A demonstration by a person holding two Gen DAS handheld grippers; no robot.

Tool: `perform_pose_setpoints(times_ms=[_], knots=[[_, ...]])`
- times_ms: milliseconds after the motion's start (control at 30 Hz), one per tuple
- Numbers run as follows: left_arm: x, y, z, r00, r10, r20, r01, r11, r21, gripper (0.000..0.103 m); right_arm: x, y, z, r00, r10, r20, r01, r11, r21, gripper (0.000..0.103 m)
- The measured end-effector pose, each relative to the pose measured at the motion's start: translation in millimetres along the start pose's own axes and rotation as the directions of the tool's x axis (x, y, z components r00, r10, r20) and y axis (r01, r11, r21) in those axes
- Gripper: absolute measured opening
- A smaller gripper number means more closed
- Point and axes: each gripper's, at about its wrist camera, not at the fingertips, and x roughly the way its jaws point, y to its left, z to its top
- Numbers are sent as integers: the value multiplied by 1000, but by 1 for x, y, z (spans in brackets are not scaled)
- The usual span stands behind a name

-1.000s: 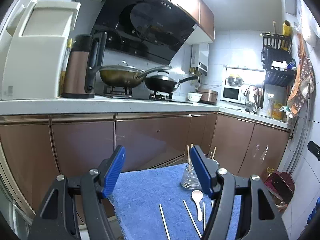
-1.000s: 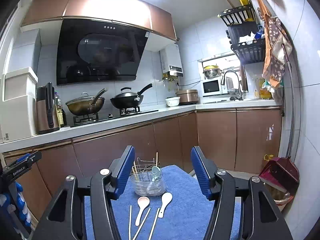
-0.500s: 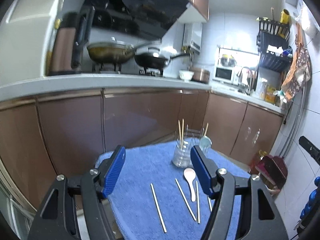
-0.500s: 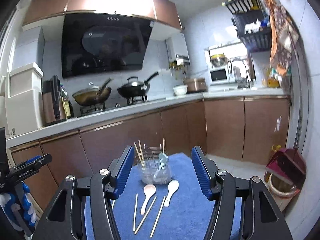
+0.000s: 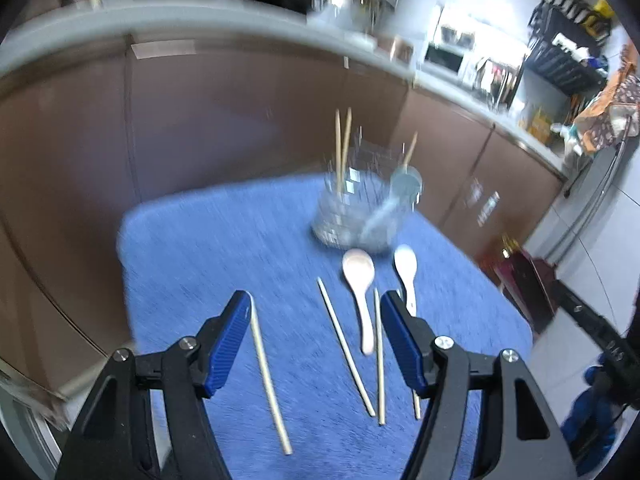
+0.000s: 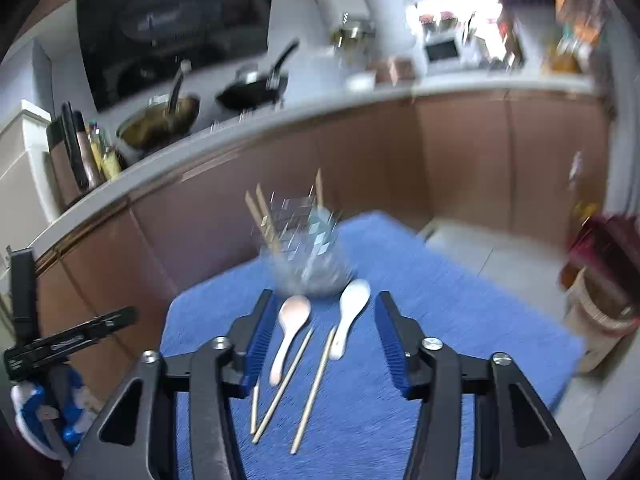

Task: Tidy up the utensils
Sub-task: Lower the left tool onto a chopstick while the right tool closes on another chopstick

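Note:
Loose utensils lie on a blue towel [image 5: 208, 248]: a pink spoon [image 5: 360, 280], a white spoon [image 5: 406, 268] and several wooden chopsticks, one [image 5: 268, 376] apart at the left. Behind them a wire utensil holder [image 5: 356, 208] holds chopsticks and a pale blue spoon. My left gripper [image 5: 315, 308] hangs open above the chopsticks, with nothing between its fingers. My right gripper [image 6: 325, 304] is above the pink spoon [image 6: 290, 324], the white spoon [image 6: 350, 308] and the chopsticks [image 6: 314, 388]. Its jaws are closing and grip nothing. The holder [image 6: 304, 248] stands just beyond its fingertips.
Brown kitchen cabinets [image 6: 360, 152] and a worktop with pans run behind the towel. A dark red bin [image 6: 600, 248] stands on the floor at the right. The other gripper's black body [image 6: 60, 344] shows at the left edge of the right wrist view.
Both grippers have tipped downward and dropped closer to the towel, so the spoons and chopsticks now fill the lower middle of each view. The right jaws stand narrower than before.

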Motion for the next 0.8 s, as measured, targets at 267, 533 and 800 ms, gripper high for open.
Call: perform_pose_setpoints(times_ms=[267, 533, 800], knots=[[103, 11, 9, 957, -99, -272, 70, 991, -112, 46, 118, -9, -8, 926, 193, -324, -169, 981, 99, 28], [165, 13, 15, 899, -139, -415, 72, 982, -173, 35, 207, -16, -14, 827, 194, -527, -141, 980, 140, 25], [198, 9, 13, 863, -138, -486, 57, 982, -179, 21, 230, -14, -24, 799, 120, -589, -83, 993, 89, 23]])
